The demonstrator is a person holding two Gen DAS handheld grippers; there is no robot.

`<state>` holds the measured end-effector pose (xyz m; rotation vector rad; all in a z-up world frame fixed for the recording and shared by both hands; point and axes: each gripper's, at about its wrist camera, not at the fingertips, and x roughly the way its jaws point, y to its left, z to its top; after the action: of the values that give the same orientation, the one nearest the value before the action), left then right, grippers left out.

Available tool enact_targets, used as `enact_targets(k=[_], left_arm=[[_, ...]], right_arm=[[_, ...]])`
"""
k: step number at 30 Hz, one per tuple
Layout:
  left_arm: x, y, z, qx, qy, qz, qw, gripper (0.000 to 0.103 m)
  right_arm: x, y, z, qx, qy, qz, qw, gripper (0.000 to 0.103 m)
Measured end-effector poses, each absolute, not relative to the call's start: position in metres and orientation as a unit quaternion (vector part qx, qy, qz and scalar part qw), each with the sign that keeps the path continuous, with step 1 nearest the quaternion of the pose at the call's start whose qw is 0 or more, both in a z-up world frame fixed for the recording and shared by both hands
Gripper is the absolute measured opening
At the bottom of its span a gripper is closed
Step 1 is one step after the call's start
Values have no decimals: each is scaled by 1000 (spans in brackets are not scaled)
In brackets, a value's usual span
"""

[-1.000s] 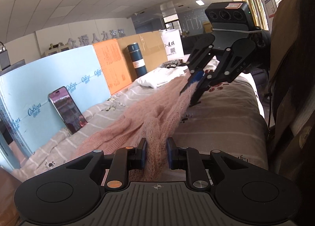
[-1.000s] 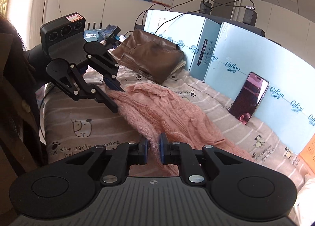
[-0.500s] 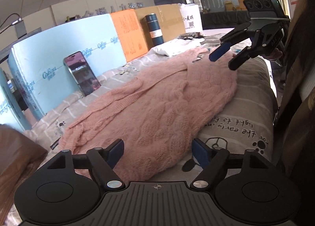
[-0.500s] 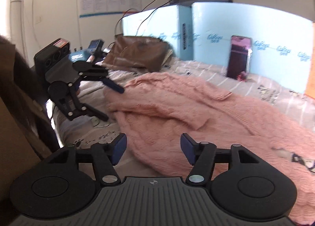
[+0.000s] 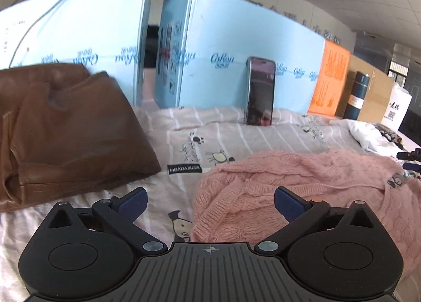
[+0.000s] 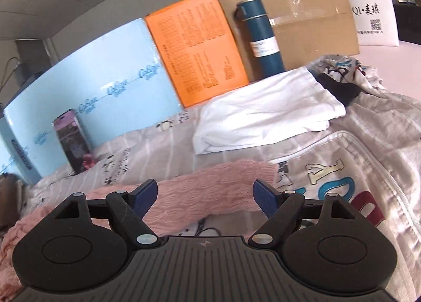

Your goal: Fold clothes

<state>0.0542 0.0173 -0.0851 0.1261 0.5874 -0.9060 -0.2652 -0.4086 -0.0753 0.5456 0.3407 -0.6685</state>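
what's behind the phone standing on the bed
The phone stands upright against a light blue foam board printed with a repeated logo. The phone hides the strip of board directly behind it, so whether anything else props it cannot be seen.

Bright daylight, mild motion blur, strong fisheye bending with dark corners in both views.

A second ago both my grippers were pinched shut on the pink knit sweater [image 5: 302, 183], holding it up between them. Now I have let go: the left gripper [image 5: 210, 203] and right gripper [image 6: 205, 196] are opening, nothing pressed between their pads, and the sweater lies spread on the bed.
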Motion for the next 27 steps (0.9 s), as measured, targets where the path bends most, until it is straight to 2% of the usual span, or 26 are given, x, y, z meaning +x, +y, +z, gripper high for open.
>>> enact_targets(k=[5, 9, 11, 12, 13, 14, 15, 17, 20, 27], left_arm=[[80, -23, -102, 83, 325, -406, 850, 103], [92, -47, -115, 83, 354, -393, 844, 103], [89, -58, -118, 102, 345, -390, 847, 101], [84, -64, -119, 120, 335, -395, 847, 94], [78, -68, -118, 136, 320, -404, 846, 90], [72, -72, -118, 151, 306, -414, 844, 73], [67, -72, -116, 156, 297, -434, 836, 47], [56, -74, -112, 170, 278, -459, 827, 24], [42, -79, -108, 203, 234, -452, 836, 18], [51, -89, -82, 200, 170, -426, 866, 13]], right_arm=[[-241, -435, -83, 271, 199, -358, 871, 78], [-222, -432, -87, 234, 232, -373, 867, 78], [-216, -426, -87, 215, 239, -361, 875, 71], [-213, -423, -87, 204, 244, -350, 881, 67], [-210, -419, -87, 192, 248, -339, 887, 55], [-206, -416, -87, 182, 252, -331, 891, 44], [-203, -412, -86, 173, 256, -323, 894, 41], [-198, -406, -84, 147, 254, -324, 900, 29], [-192, -402, -77, 121, 241, -318, 909, 17], [-184, -393, -47, 50, 186, -336, 922, 13]])
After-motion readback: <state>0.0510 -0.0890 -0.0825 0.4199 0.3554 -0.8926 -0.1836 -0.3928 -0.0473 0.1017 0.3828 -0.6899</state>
